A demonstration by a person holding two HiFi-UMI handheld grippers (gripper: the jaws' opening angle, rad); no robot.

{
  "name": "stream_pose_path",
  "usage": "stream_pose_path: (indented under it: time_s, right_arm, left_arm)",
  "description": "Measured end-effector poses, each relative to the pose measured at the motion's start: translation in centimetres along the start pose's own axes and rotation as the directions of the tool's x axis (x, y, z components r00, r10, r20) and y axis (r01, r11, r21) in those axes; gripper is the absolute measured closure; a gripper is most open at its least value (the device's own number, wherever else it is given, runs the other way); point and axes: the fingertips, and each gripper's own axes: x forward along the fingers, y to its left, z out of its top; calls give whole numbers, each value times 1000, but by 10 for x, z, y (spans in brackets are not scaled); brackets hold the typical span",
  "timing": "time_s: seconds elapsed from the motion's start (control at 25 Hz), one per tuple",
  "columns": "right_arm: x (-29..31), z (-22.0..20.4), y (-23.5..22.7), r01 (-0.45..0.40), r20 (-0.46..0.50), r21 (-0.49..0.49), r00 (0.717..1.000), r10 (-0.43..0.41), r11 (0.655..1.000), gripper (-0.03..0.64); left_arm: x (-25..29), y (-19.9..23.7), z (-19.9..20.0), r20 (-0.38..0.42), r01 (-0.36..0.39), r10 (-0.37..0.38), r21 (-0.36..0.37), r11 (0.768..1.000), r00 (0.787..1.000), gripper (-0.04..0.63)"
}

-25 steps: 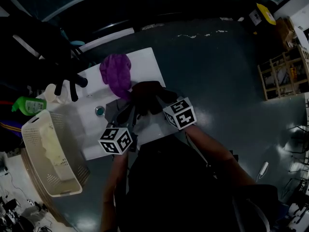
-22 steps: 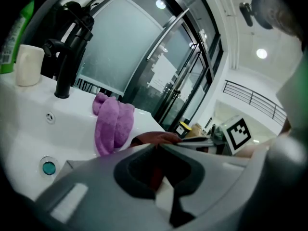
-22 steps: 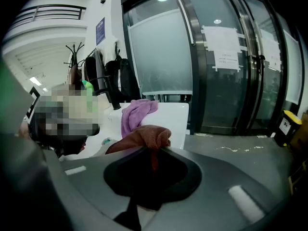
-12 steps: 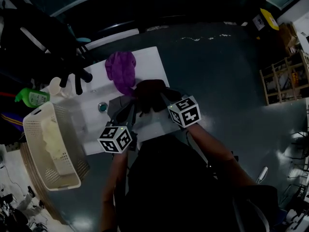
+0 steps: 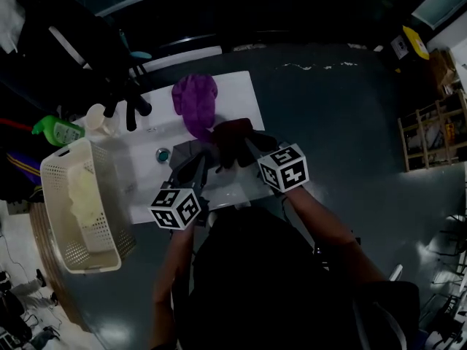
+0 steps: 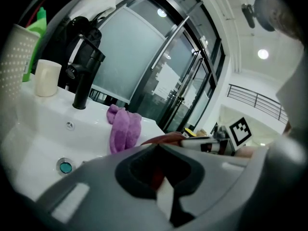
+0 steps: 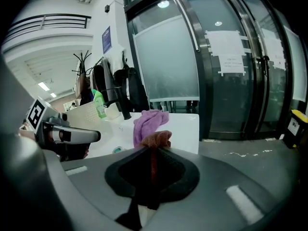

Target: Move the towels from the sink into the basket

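Observation:
A dark red towel [image 5: 232, 138] hangs bunched over the front right of the white sink [image 5: 149, 173], held from both sides. My left gripper [image 5: 206, 160] is shut on one part of it; red cloth shows between the jaws of the left gripper [image 6: 156, 166]. My right gripper [image 5: 246, 146] has just been closing and pinches the red towel [image 7: 155, 139] between the tips of the right gripper [image 7: 153, 165]. A purple towel [image 5: 194, 102] lies on the sink's far rim, apart from both grippers. The cream basket [image 5: 55, 228] at the left holds a pale towel [image 5: 86, 195].
A black faucet [image 5: 130, 100] stands behind the basin, with a cream cup [image 5: 99, 119] and a green bottle [image 5: 57, 130] to its left. The drain [image 5: 163, 154] shows in the basin. Dark floor lies to the right, wooden shelving [image 5: 430, 133] at the far right.
Both grippers have risen a little with the dark red towel between them, and the towel is bunched more tightly. The purple towel and basket have not moved.

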Motion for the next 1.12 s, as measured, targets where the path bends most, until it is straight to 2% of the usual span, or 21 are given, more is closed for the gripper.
stream_pose_path:
  time_s: [0.64, 0.8, 1.12]
  right_arm:
    - [6, 41, 62, -132, 44, -95, 990, 137, 987, 575]
    - [11, 54, 82, -175, 50, -120, 982, 182, 977, 575]
    - [18, 85, 133, -272, 61, -196, 955, 289, 942, 575]
  left_arm:
    - [-62, 13, 27, 98, -105, 105, -9, 994, 990, 586]
    - [-83, 21, 36, 124, -146, 147, -18, 989, 981, 586]
    - [-125, 29, 54, 169, -207, 203, 10, 978, 965, 586]
